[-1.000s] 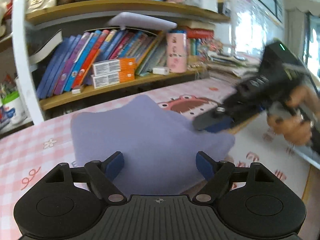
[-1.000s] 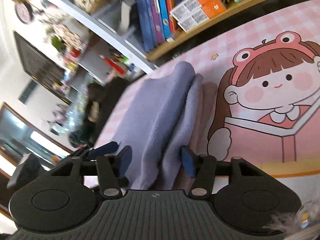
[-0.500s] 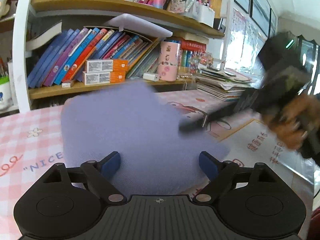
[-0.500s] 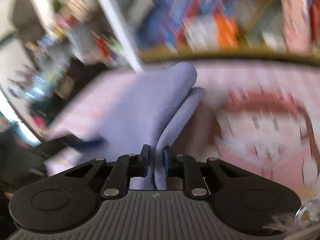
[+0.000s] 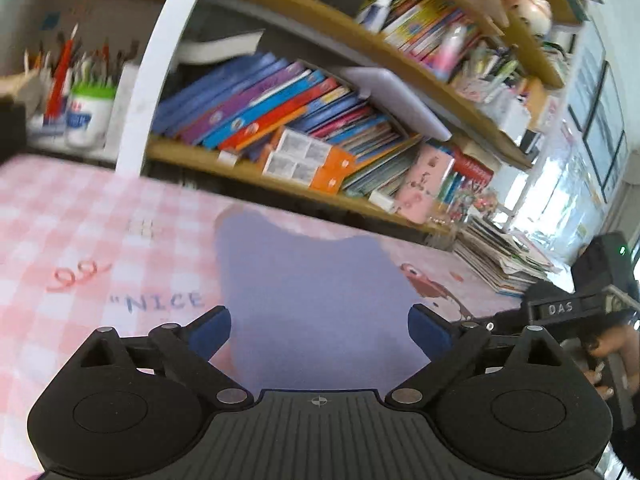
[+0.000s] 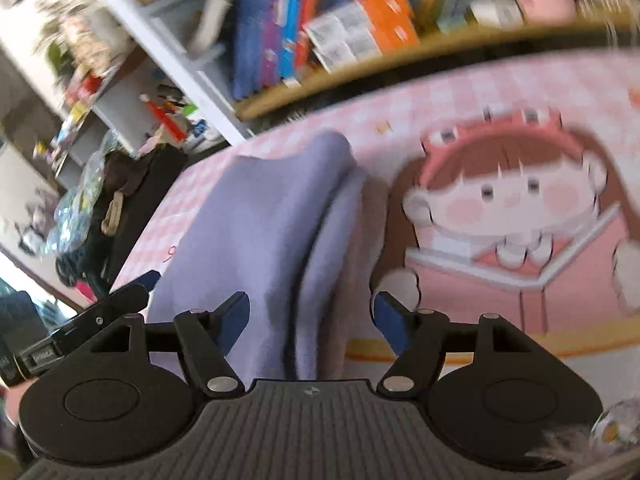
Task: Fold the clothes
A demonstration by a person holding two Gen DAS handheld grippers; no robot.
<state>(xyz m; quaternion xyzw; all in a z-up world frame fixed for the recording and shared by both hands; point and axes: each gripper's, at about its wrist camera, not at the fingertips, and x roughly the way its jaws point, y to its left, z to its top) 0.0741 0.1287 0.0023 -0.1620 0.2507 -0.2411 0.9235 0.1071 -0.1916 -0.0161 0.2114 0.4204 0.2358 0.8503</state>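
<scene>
A folded lavender cloth (image 5: 316,300) lies on the pink checked table cover (image 5: 80,232). In the right wrist view the cloth (image 6: 256,232) shows stacked folded layers with a rounded edge on its right side. My left gripper (image 5: 319,330) is open and empty, its jaws spread over the near part of the cloth. My right gripper (image 6: 311,322) is open and empty, its jaws spread wide at the near end of the cloth. The right gripper's body (image 5: 576,312) shows at the right edge of the left wrist view; the left gripper's fingers (image 6: 120,298) show at the left of the right wrist view.
A wooden bookshelf (image 5: 280,128) packed with books and boxes stands behind the table. A stack of papers (image 5: 500,260) lies at the back right. A cartoon girl print (image 6: 512,208) covers the table right of the cloth. A pen holder (image 5: 86,112) stands at the far left.
My right gripper was shut on the cloth's folded edge half a second ago and has let go and opened. The cloth now rests on the table. Both cameras have swung.
</scene>
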